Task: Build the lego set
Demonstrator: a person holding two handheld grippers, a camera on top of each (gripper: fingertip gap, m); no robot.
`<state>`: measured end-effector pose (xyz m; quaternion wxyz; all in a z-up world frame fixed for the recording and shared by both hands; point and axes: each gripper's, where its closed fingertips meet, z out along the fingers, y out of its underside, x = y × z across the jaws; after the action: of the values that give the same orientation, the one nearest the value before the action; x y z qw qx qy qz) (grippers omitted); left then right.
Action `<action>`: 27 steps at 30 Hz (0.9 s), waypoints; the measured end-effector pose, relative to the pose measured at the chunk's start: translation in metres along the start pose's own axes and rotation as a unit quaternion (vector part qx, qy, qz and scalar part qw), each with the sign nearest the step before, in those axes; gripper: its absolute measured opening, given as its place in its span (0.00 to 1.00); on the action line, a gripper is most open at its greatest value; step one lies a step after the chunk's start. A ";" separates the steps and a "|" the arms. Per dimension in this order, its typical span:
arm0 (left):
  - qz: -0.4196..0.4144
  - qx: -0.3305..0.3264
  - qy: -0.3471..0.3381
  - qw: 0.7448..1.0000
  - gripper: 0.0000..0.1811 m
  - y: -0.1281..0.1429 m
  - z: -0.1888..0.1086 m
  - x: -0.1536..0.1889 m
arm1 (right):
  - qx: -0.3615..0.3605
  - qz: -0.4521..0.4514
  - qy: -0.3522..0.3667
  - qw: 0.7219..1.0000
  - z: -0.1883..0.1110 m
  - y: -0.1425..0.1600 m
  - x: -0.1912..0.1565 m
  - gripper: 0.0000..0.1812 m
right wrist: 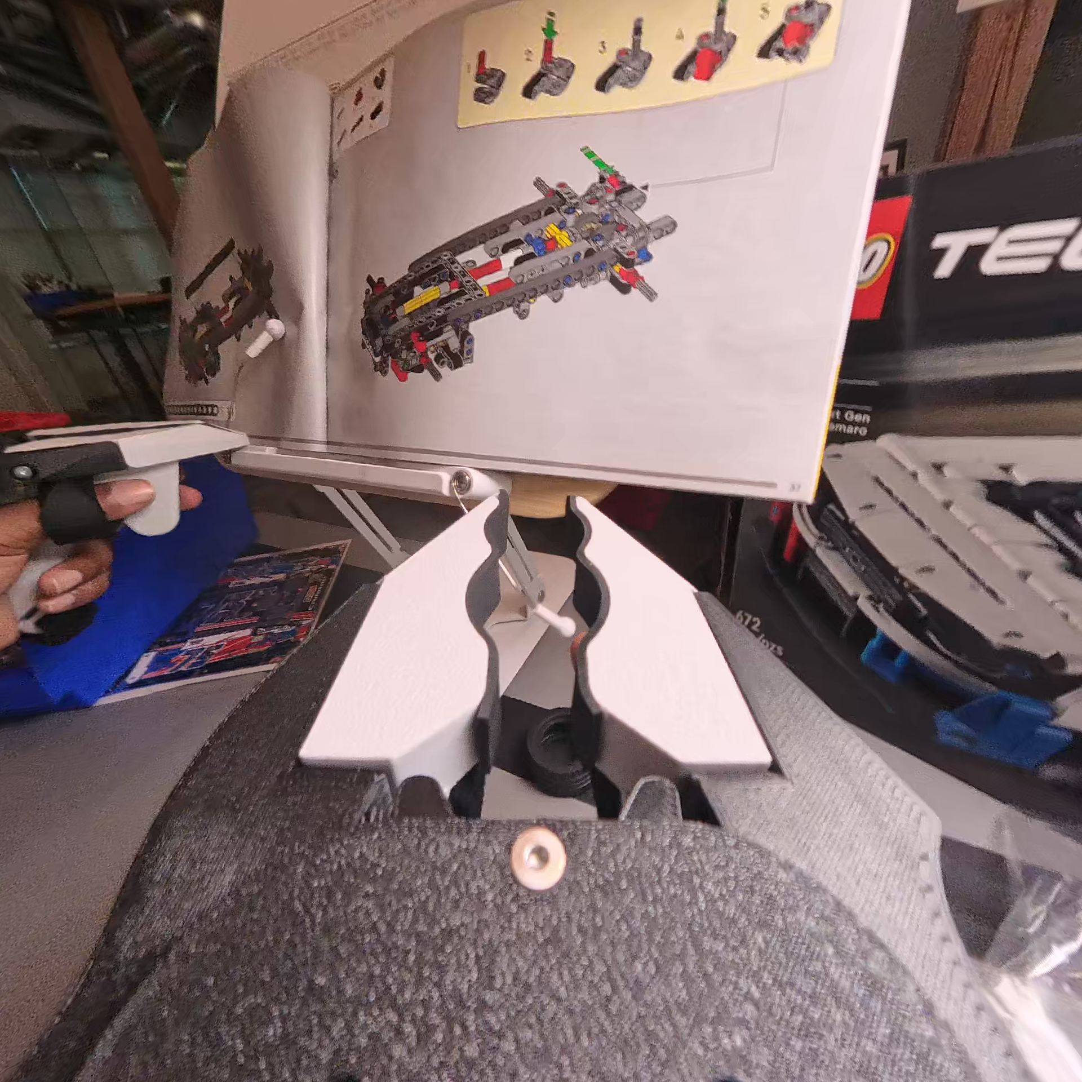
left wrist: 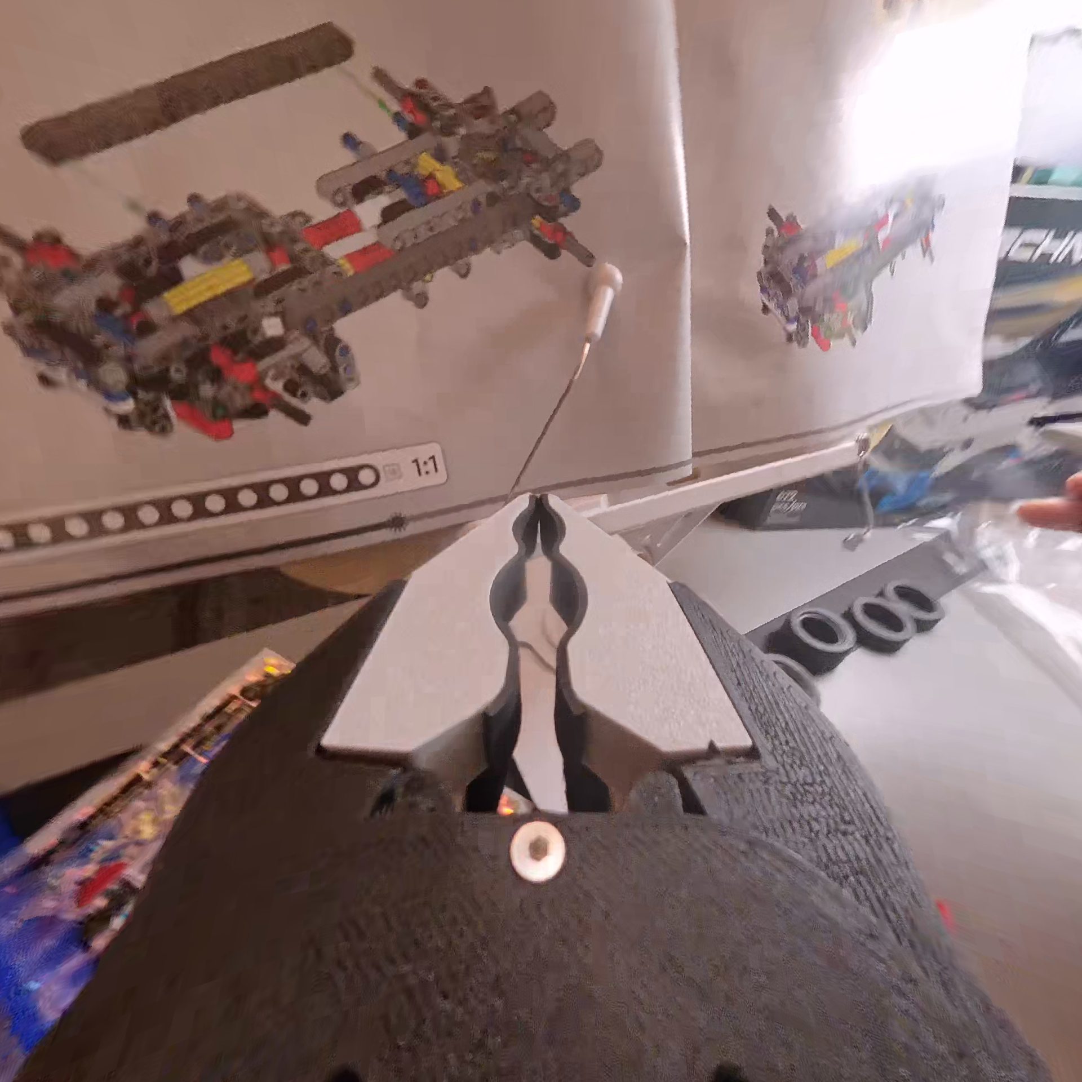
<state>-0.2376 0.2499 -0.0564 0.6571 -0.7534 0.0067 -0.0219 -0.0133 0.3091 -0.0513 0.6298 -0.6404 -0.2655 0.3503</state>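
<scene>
On the grey table point(right wrist: 88, 790) I see the boxed set point(right wrist: 948, 468) at right, the instruction booklet point(right wrist: 585, 351) propped on its stand just ahead; my left gripper point(left wrist: 539, 497) is pinched closed, empty, my right gripper point(right wrist: 536, 503) parted, empty, black tyres point(left wrist: 855, 623) nearby.

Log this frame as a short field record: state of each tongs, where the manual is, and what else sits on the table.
left tongs: shut, empty, tips at the manual's bottom edge
right tongs: open, empty, below the manual
manual: open, upright on a white stand
page clip: rests on the left page
tyres: black, loose on the table
box: right of the manual
</scene>
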 end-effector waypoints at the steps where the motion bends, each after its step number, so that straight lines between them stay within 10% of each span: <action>1: -0.044 0.007 0.004 0.999 0.00 0.000 -0.002 -0.001 | -0.003 -0.021 0.001 1.000 0.003 -0.006 -0.002 0.10; 5: -0.174 0.028 0.008 0.984 0.00 -0.001 -0.013 -0.008 | -0.026 -0.102 0.019 0.994 0.021 -0.023 0.001 0.15; 12: 0.137 0.015 -0.035 0.990 0.17 -0.032 -0.010 0.002 | -0.041 -0.122 0.040 0.991 0.043 -0.044 0.016 0.19; 16: 0.200 -0.056 -0.013 0.978 0.00 -0.023 0.013 -0.001 | -0.054 -0.125 0.083 0.987 0.054 -0.040 0.032 0.25; 20: -0.003 0.002 -0.015 1.000 0.00 -0.026 0.003 -0.027 | -0.069 -0.130 0.096 0.984 0.060 -0.029 0.040 0.28; 27: -0.279 0.014 -0.005 0.960 0.06 0.013 -0.024 -0.050 | -0.074 -0.125 0.081 0.986 0.061 -0.027 0.036 0.32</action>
<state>-0.2885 0.2265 -0.0675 0.6355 -0.7159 -0.2074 -0.2013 -0.0366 0.3768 -0.0260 0.6387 -0.6733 -0.3168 0.1958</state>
